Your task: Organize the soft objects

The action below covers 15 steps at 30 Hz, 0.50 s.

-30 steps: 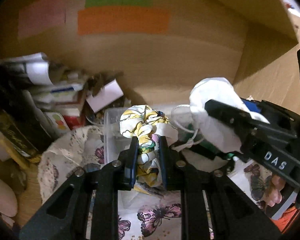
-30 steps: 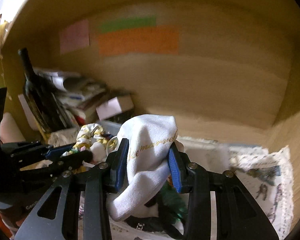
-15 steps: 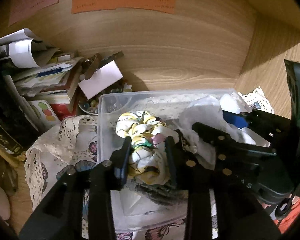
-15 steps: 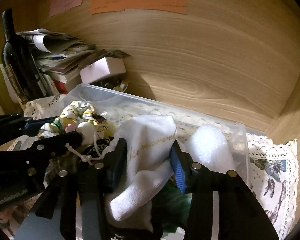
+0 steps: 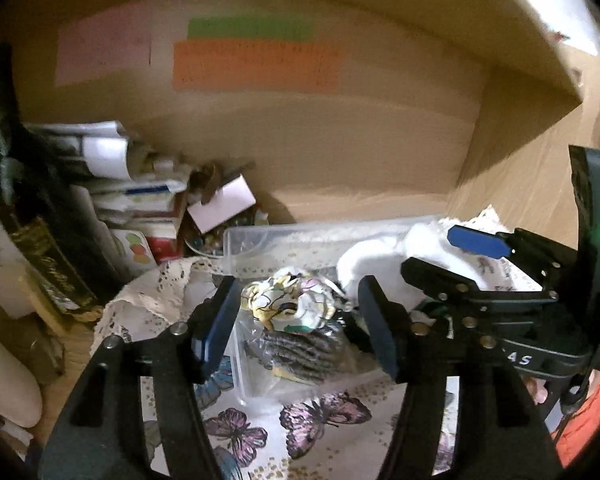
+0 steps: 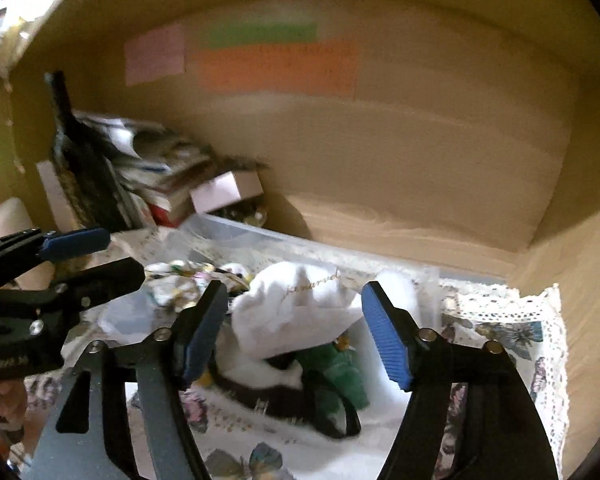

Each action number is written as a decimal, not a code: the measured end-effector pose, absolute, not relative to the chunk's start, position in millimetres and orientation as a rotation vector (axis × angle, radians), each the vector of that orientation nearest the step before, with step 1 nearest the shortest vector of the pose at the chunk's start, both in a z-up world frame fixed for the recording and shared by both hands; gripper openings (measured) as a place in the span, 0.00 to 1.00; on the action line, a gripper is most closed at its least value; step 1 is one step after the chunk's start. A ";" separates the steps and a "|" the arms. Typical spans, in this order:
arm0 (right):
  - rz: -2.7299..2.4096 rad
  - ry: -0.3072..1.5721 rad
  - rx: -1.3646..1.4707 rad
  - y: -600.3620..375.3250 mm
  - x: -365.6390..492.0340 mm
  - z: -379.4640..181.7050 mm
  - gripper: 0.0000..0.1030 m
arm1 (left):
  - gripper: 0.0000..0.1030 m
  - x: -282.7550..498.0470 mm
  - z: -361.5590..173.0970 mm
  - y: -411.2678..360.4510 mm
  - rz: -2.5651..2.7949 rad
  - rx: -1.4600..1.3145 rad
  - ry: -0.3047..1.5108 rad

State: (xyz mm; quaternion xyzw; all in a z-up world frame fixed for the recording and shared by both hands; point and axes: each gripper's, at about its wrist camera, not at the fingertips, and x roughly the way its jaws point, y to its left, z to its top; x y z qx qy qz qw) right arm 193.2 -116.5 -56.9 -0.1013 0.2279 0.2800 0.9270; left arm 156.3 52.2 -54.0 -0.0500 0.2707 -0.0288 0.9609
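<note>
Claws tilt down over bin, opening (nothing gripped).

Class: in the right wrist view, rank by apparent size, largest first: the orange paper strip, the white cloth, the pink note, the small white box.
1. Orange paper strip
2. White cloth, though nearness to the camera may enlarge it
3. Pink note and small white box: too alike to rank

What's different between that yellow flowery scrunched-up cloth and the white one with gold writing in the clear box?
The flowery cloth is patterned in yellow, white and dark outlines; the white cloth is plain apart from its gold script. The flowery cloth is a small tight bunch; the white cloth is a bulkier, looser heap. The flowery one lies toward the clear box's left end, the white one further right. Both lie in the box, released.
</note>
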 end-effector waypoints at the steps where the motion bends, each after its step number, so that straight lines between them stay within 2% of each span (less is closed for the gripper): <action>1: 0.582 0.453 -0.204 -118.3 188.6 -53.7 0.69 | 0.61 150.2 -49.9 51.8 -0.064 -0.105 0.536; 5: 0.591 0.365 -0.184 -131.7 157.9 -38.4 0.79 | 0.67 125.7 -33.2 48.7 -0.066 -0.097 0.469; 8: 0.598 0.304 -0.159 -144.9 135.2 -27.7 0.79 | 0.70 105.7 -23.1 44.7 -0.058 -0.081 0.414; 12: 0.621 0.258 -0.123 -159.8 114.3 -19.5 0.80 | 0.80 78.7 -14.3 40.1 -0.055 -0.075 0.349; 15: 0.613 0.225 -0.100 -170.5 101.1 -16.4 0.87 | 0.88 58.8 -10.3 34.2 -0.048 -0.062 0.307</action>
